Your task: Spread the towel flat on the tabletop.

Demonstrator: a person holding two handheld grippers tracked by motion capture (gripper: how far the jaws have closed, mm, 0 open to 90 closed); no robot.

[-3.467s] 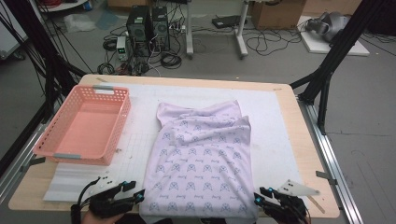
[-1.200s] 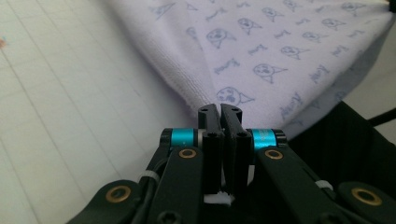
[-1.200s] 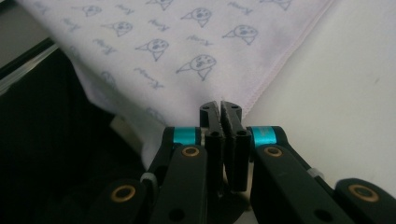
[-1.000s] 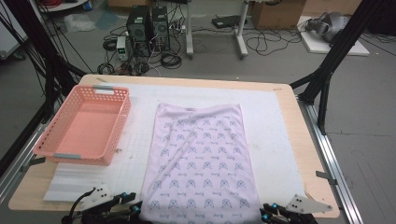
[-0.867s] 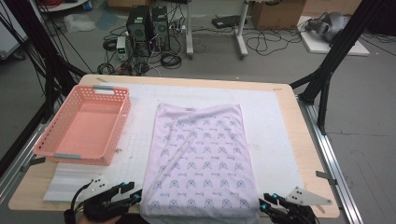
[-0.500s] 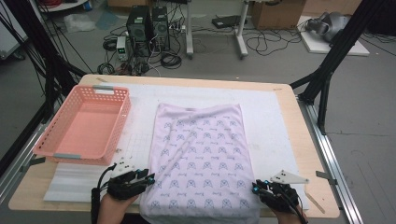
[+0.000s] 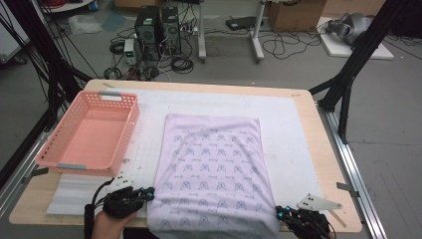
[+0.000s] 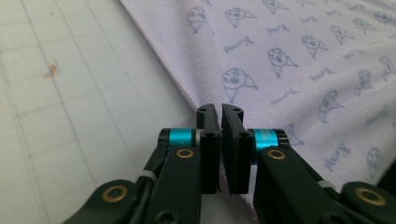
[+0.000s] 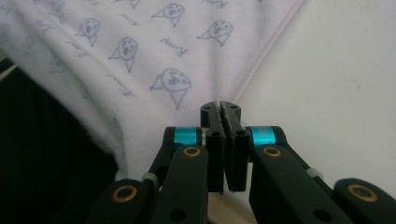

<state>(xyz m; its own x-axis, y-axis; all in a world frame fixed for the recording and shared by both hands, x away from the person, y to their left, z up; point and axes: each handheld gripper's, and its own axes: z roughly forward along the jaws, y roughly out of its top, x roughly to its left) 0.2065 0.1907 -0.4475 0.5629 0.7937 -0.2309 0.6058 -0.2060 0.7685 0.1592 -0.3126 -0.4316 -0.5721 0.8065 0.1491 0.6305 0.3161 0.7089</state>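
Both grippers sit at the near corners of the lilac printed cloth (image 7: 214,174). Left gripper (image 8: 220,112) has its jaws pressed together right on the cloth's hem, apparently pinching it; right gripper (image 9: 220,109) likewise, clamped at the stitched edge. To fold cleanly, lift both corners level and evenly. The cloth's long axis runs straight away from the fingertips, its near end overhanging the table (image 7: 318,149).

My left claw (image 8: 220,109) is black, with two flat ribbed jaws, a cyan ring behind each, brass rivets on the arms below and white ties. My right claw (image 9: 220,108) matches it and carries a grey three-cornered plate (image 7: 317,203); black cables trail behind.
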